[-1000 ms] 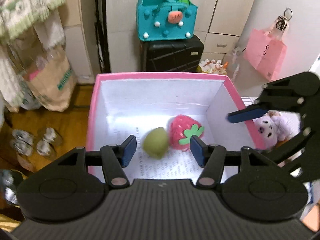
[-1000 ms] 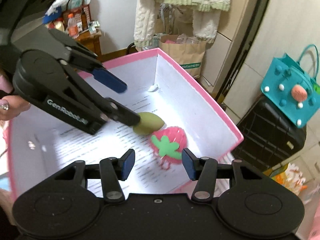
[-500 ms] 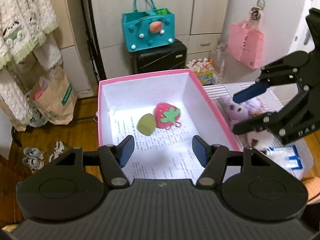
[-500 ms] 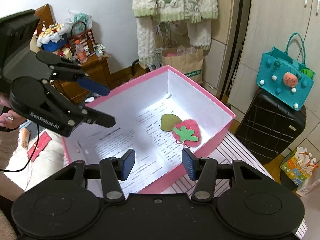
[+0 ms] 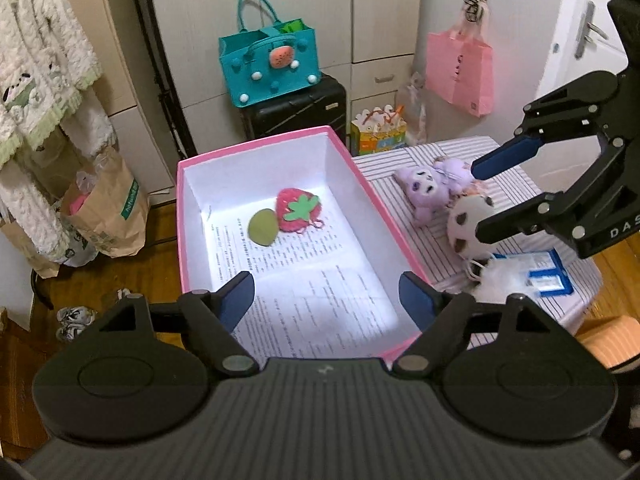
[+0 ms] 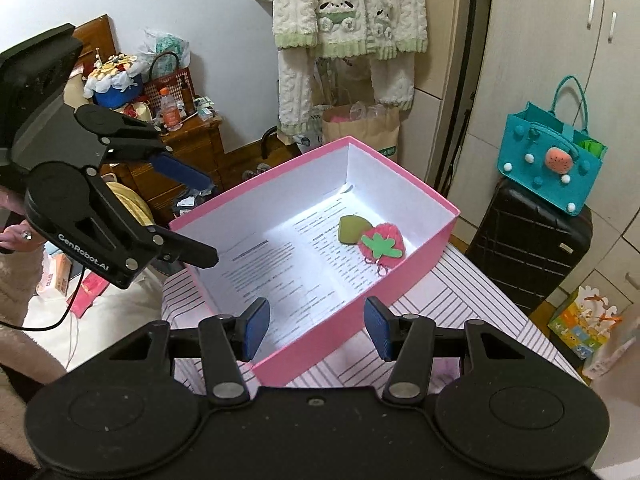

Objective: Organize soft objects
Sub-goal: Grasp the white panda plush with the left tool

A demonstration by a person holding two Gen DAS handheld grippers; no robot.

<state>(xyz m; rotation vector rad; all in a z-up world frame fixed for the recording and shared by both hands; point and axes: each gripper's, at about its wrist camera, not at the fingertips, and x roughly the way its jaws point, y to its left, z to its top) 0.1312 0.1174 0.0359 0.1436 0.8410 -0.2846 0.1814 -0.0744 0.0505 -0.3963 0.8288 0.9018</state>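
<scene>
A pink box point(image 5: 394, 232) point(image 6: 416, 258) lined with printed paper holds a red strawberry plush point(image 5: 298, 210) point(image 6: 382, 242) and a green sponge point(image 5: 263, 227) point(image 6: 352, 227) at its far end. My left gripper point(image 5: 326, 300) is open and empty above the box's near end; it also shows in the right wrist view point(image 6: 200, 216). My right gripper point(image 6: 316, 326) is open and empty; in the left wrist view it point(image 5: 486, 200) hovers over a purple plush point(image 5: 428, 192) and a spotted white plush point(image 5: 466, 224) on the striped table point(image 5: 504, 184).
A fluffy white item point(image 5: 500, 276) and a blue-white packet point(image 5: 548, 274) lie on the table's right side. Behind stand a black suitcase point(image 5: 296, 110) with a teal bag point(image 5: 272, 64), a pink bag point(image 5: 458, 74) and a paper bag point(image 5: 104, 208).
Both grippers have pulled back and up from the box. The right gripper has moved right, over the plush toys on the table. Strawberry and sponge stay in the box.
</scene>
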